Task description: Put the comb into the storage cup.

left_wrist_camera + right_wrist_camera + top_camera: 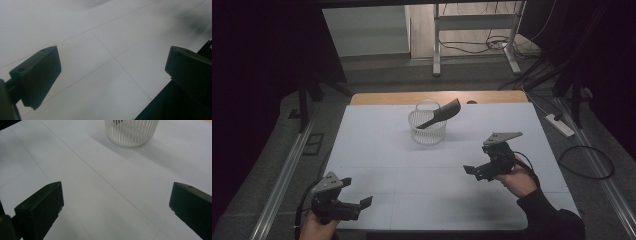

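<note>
White table (377, 150), comb (439, 113) in basket (428, 131), beyond right claw (477, 171).

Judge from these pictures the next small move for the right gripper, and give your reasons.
Probably draw the right gripper a little farther back from the white slatted basket. The black comb already leans inside the basket, and the right gripper's jaws stand wide apart over the bare white tabletop, holding nothing.
</note>
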Available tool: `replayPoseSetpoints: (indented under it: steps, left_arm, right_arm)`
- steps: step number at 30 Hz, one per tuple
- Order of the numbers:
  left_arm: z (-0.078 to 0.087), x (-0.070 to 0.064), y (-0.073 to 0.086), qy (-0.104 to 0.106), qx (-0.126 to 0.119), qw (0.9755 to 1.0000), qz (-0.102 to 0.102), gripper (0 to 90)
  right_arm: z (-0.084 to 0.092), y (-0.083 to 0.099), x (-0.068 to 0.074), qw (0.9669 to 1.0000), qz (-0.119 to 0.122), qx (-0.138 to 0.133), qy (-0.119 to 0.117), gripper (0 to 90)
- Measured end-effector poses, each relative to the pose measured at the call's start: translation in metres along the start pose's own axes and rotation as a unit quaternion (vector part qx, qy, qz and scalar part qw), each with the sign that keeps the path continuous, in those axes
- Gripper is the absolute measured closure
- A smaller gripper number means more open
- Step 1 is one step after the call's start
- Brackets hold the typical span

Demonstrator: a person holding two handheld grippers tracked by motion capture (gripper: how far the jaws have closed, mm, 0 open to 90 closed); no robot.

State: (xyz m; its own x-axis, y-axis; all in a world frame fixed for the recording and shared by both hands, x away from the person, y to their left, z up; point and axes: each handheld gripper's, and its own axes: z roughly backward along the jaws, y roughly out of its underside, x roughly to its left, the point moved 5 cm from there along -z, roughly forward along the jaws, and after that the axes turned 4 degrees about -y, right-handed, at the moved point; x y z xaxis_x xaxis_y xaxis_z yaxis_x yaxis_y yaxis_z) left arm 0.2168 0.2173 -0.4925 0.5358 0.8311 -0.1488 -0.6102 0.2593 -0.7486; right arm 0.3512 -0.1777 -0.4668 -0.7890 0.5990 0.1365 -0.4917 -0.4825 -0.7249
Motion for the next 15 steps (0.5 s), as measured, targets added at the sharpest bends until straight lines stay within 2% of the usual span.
replayPoseSetpoints:
  steps: [15]
  left_arm:
    - [0.000, 0.000, 0.000, 0.000, 0.001, 1.0000, 0.000, 1.2]
  right_arm:
    - [0.020, 0.017, -0.003, 0.9998, -0.010, -0.003, 0.014, 0.0]
